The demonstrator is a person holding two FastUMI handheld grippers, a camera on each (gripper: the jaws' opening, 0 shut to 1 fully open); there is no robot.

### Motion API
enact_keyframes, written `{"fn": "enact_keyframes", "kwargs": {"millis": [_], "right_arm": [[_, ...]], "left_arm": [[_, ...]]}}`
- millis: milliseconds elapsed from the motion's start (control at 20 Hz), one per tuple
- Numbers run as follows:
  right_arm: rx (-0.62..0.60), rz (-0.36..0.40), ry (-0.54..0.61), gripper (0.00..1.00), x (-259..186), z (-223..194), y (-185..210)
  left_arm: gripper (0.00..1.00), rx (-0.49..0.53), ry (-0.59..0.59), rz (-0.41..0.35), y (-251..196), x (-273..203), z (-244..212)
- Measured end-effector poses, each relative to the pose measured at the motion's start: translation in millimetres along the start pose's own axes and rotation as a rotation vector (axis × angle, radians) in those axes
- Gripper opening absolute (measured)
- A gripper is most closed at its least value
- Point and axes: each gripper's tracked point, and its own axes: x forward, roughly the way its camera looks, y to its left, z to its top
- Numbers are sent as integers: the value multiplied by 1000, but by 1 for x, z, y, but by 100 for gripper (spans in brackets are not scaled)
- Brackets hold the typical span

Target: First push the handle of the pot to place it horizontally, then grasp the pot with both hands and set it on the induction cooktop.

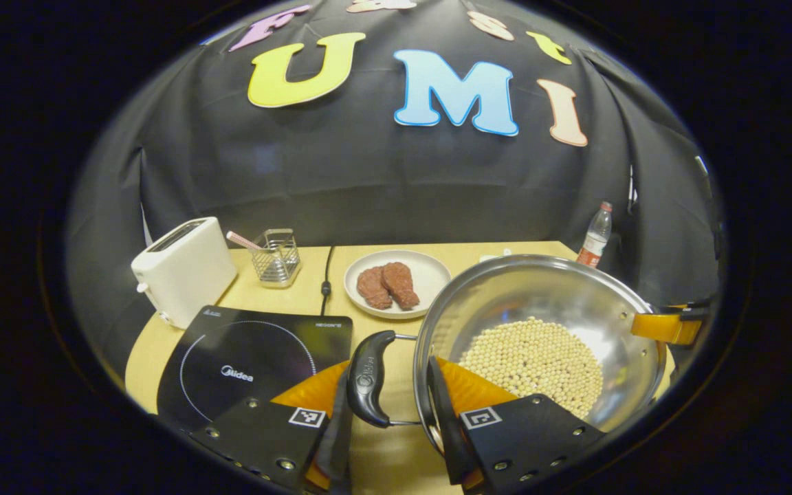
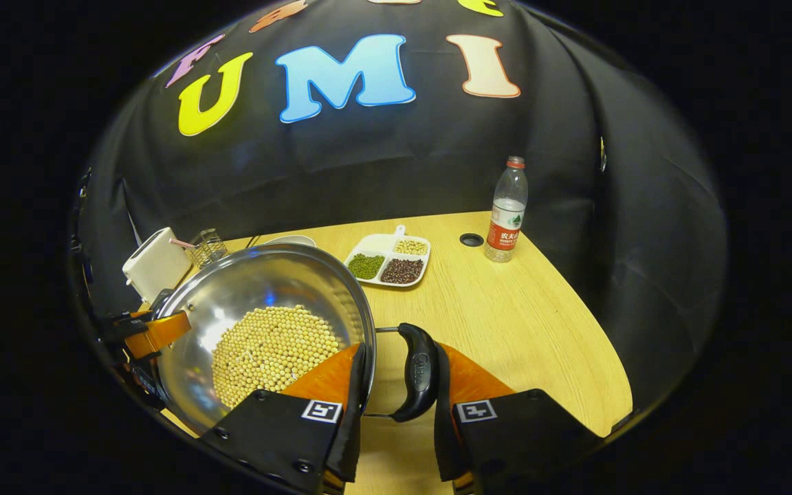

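Nearest my left tool is one black side handle of the pot, sitting between the fingers — I cannot tell whether both press on it. My right tool brackets the opposite handle the same way, and its grip is equally unclear. Soybeans fill the pot's bottom. In the left gripper view the pot sits just right of the induction cooktop on the bench. Farther back I see a toaster, a plate of meat, a divided bean tray and a water bottle.
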Motion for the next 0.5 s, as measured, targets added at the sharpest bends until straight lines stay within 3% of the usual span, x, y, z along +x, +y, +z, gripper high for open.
{"fn": "enact_keyframes", "kwargs": {"millis": [300,500], "right_arm": [[-3,10,-9,46,-9,1,38],[-6,27,-13,43,-11,0,70]], "left_arm": [[55,-6,-10,9,41,-15,5],[56,-13,-16,23,74,-24,5]]}}
